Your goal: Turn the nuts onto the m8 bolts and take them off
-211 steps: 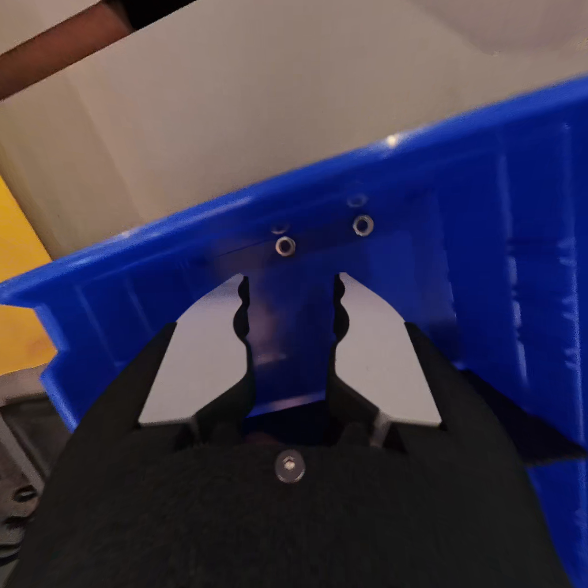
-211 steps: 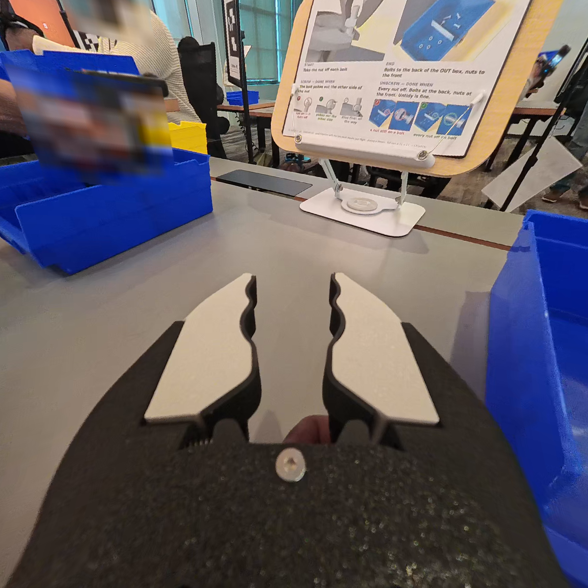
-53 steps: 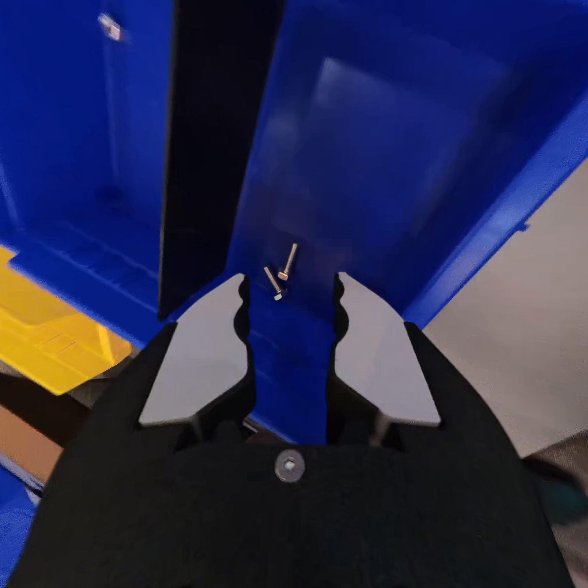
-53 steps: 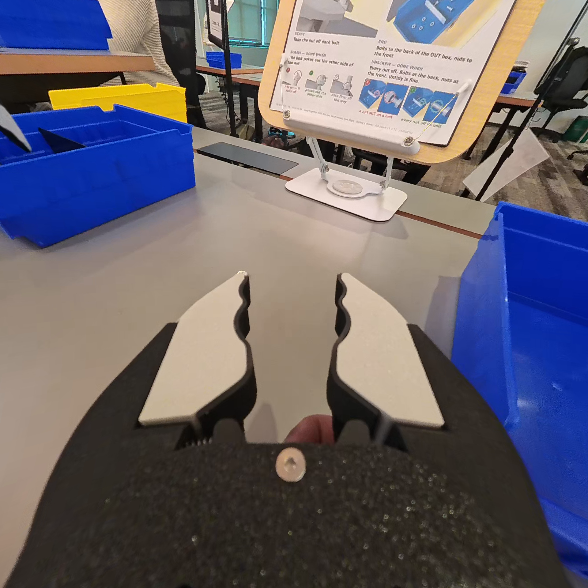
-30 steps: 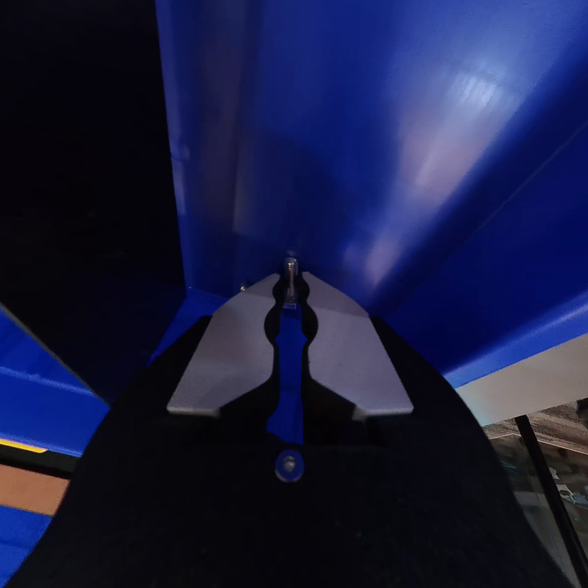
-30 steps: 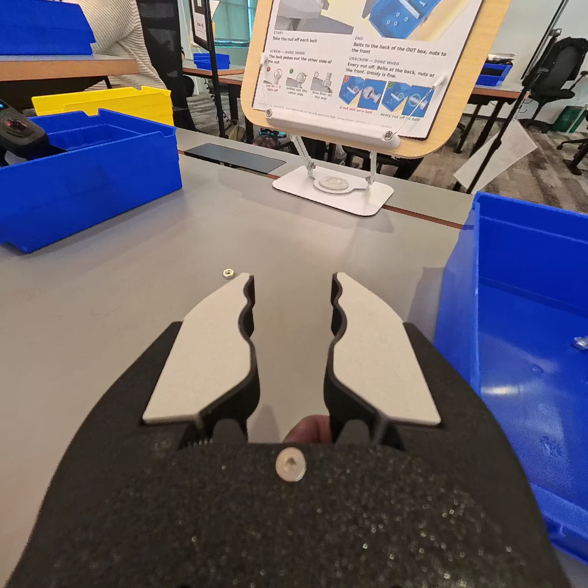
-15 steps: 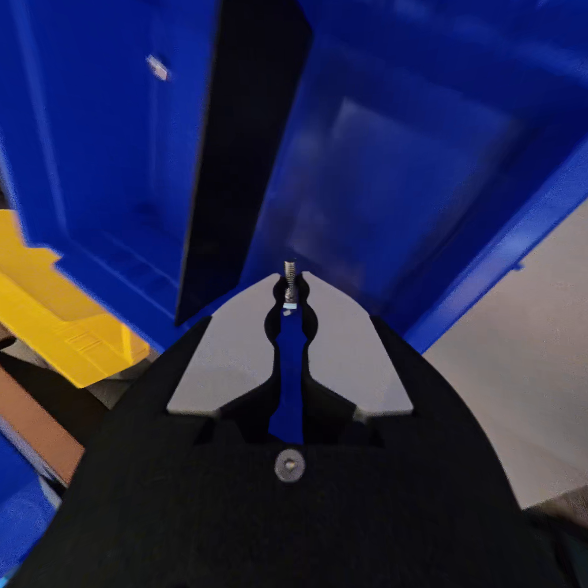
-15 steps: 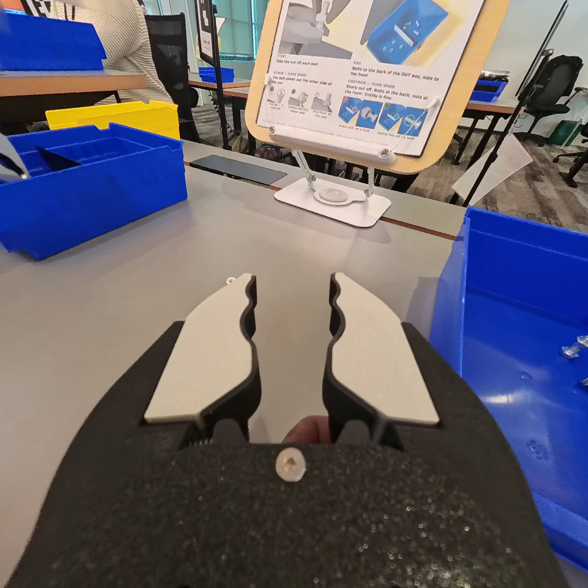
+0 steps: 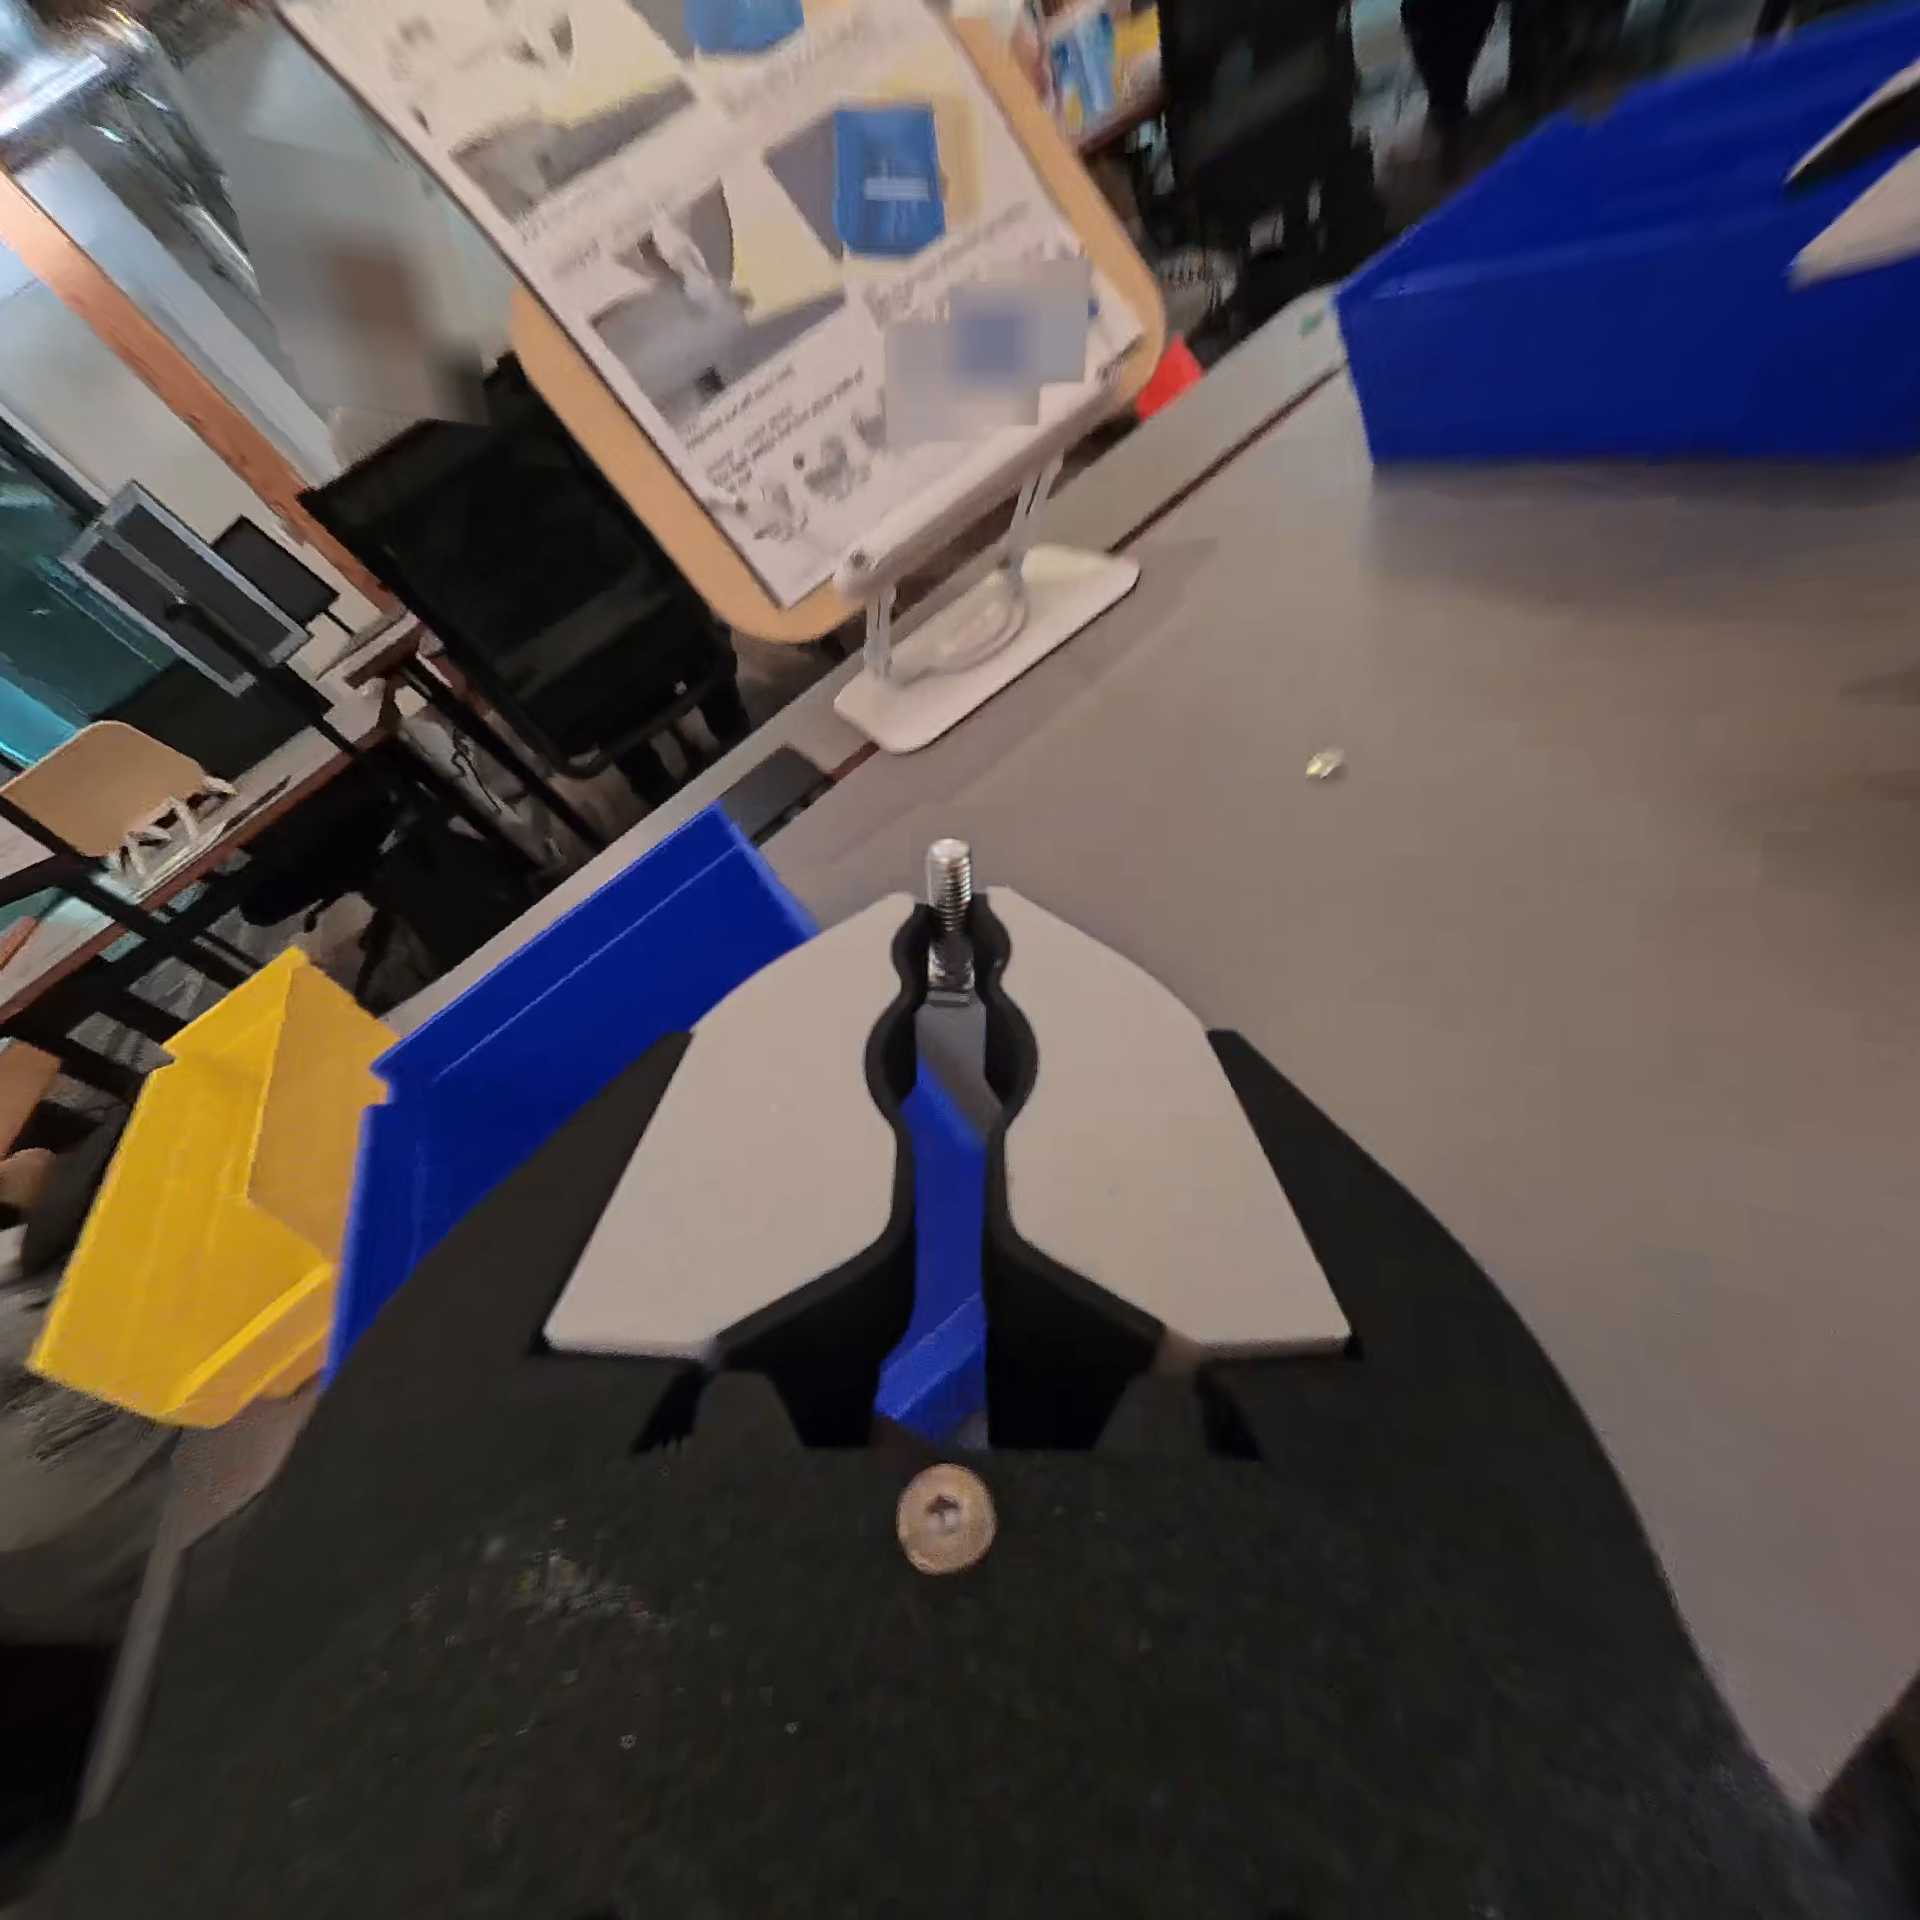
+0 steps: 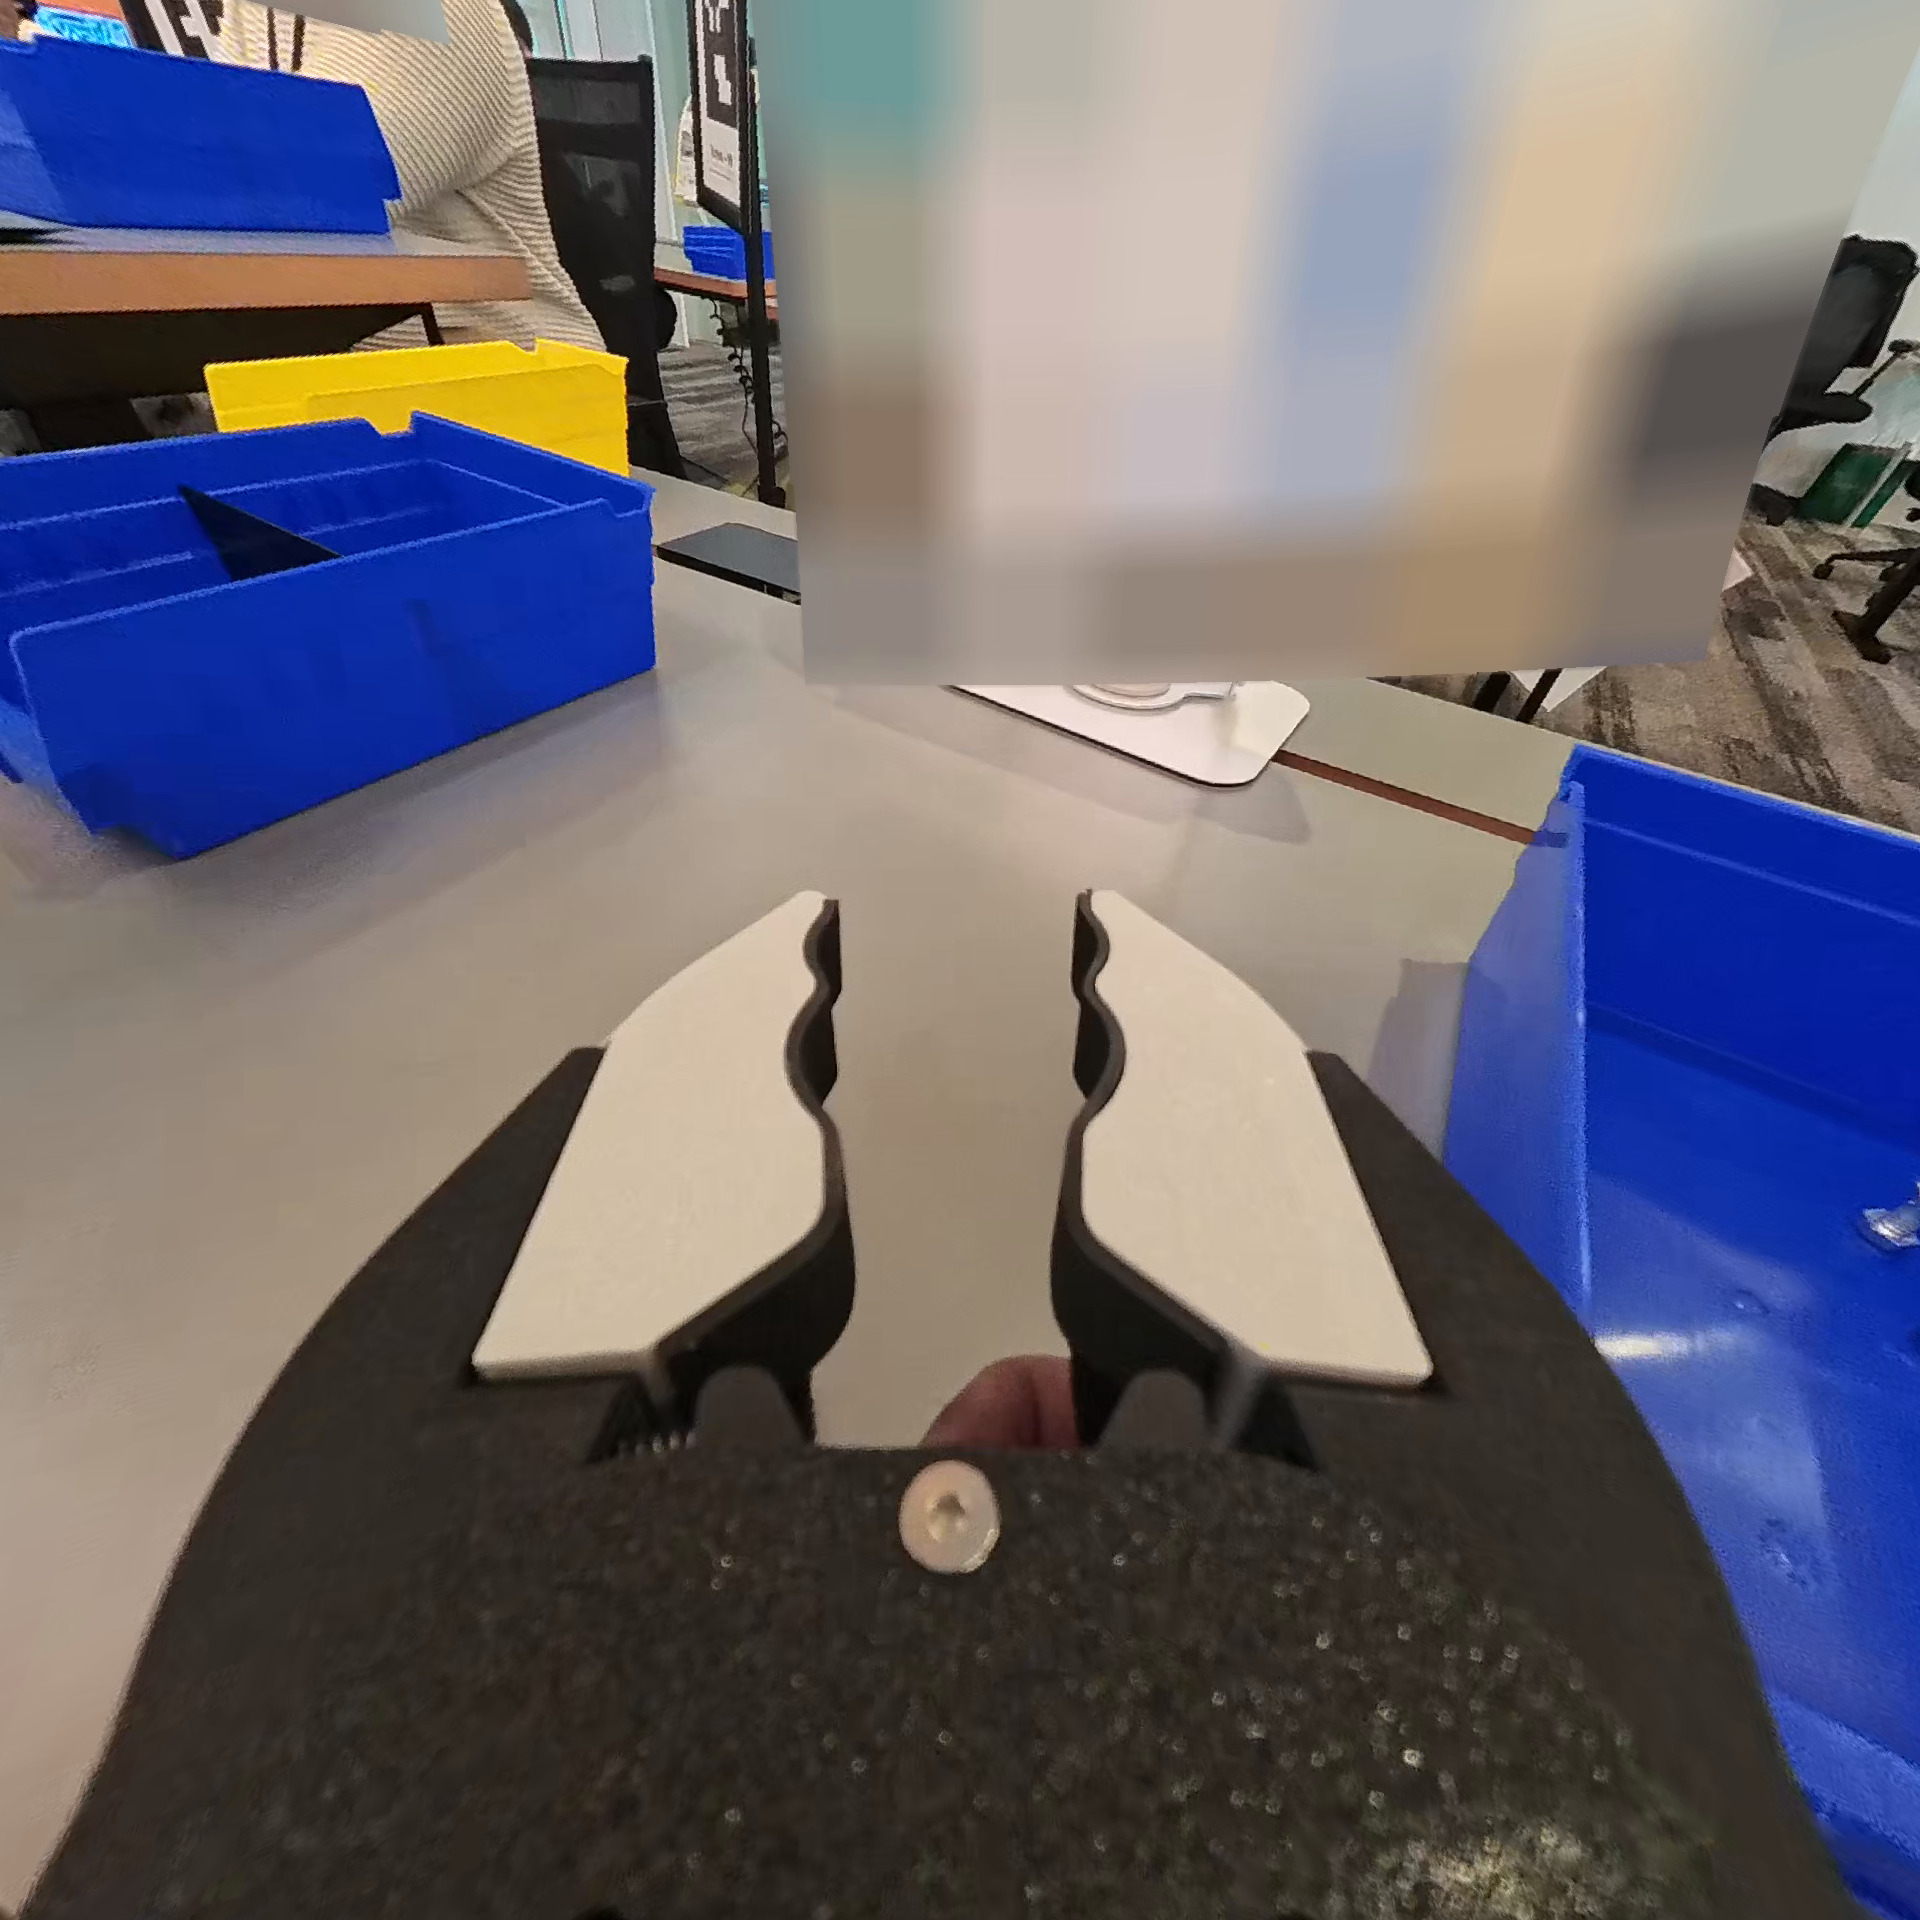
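Note:
My left gripper (image 9: 951, 914) is shut on a silver bolt (image 9: 948, 883). Its threaded end sticks out forward past the tips, above the grey table (image 9: 1455, 935). A small loose nut (image 9: 1323, 765) lies on the table ahead and to the right. My right gripper (image 10: 954, 914) is open and empty, low over the table (image 10: 312, 987). Its tips also show at the top right of the left wrist view (image 9: 1860, 197). A blue bin (image 10: 1714, 1143) at its right holds a small metal part (image 10: 1893, 1226).
A blue divided bin (image 10: 343, 644) stands at the far left, with a yellow bin (image 10: 436, 400) behind it; both also show in the left wrist view, blue (image 9: 582, 997) and yellow (image 9: 208, 1195). An instruction board on a white stand (image 9: 977, 655) is at the table's far edge. Across from one pair of fingers to the other is roughly 30 cm.
My left gripper closed on a bolt inside the blue divided bin, lifted it out and swung to face across the table. My right gripper stayed open and shifted slightly.

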A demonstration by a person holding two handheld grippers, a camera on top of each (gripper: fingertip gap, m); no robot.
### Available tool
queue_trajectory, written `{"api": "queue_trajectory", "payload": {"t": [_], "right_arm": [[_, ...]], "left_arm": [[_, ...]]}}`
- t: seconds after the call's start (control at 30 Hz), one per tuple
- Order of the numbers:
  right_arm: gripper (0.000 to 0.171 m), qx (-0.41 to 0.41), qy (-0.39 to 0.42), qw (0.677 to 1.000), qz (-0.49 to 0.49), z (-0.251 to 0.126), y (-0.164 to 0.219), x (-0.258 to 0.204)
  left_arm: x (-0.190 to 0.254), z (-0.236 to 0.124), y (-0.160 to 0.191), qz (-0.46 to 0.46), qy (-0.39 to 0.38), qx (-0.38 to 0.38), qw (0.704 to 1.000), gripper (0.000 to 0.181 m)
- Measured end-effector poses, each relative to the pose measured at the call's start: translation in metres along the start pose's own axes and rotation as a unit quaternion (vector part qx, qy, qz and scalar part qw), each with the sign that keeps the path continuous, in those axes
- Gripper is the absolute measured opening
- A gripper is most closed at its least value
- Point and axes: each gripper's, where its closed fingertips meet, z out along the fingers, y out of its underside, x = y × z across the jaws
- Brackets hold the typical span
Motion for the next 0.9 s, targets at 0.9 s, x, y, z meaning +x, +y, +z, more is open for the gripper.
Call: {"api": "queue_trajectory", "payload": {"t": [0.9], "right_arm": [[0.041, -0.016, -0.004, 1.000, 0.004, -0.004, 0.012, -0.004]], "left_arm": [[0.135, 0.163, 0.042, -0.130, 0.206, -0.163, 0.956, 0.008]]}}
